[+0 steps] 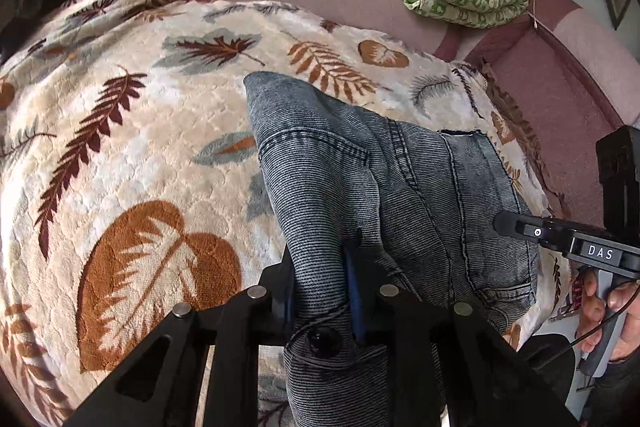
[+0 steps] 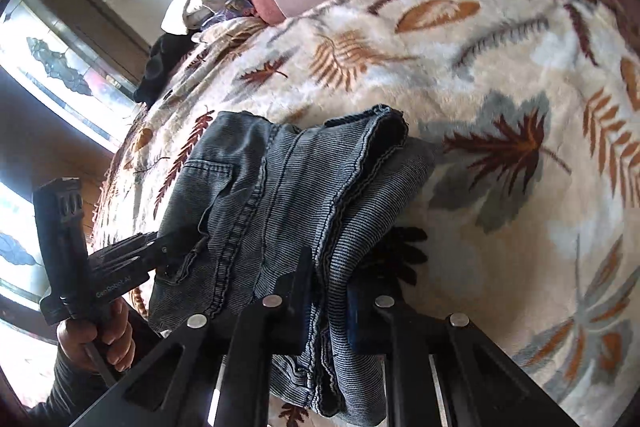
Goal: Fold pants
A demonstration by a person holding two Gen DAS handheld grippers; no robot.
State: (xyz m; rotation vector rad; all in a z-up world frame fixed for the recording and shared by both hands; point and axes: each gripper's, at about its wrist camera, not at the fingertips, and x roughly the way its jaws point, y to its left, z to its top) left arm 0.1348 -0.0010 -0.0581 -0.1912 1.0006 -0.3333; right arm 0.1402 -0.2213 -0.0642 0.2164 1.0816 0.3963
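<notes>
Jaws clamped on ribbed denim pants (image 1: 360,179), plush blanket (image 1: 132,131)

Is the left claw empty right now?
No, the left claw is shut on a bunched fold of the grey-blue jeans, with denim pinched between its two fingers above the leaf-print blanket.

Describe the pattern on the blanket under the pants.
Cream plush blanket printed with rust-orange, dark-red and grey-blue leaves and ferns; clearest in the left wrist view.
</notes>
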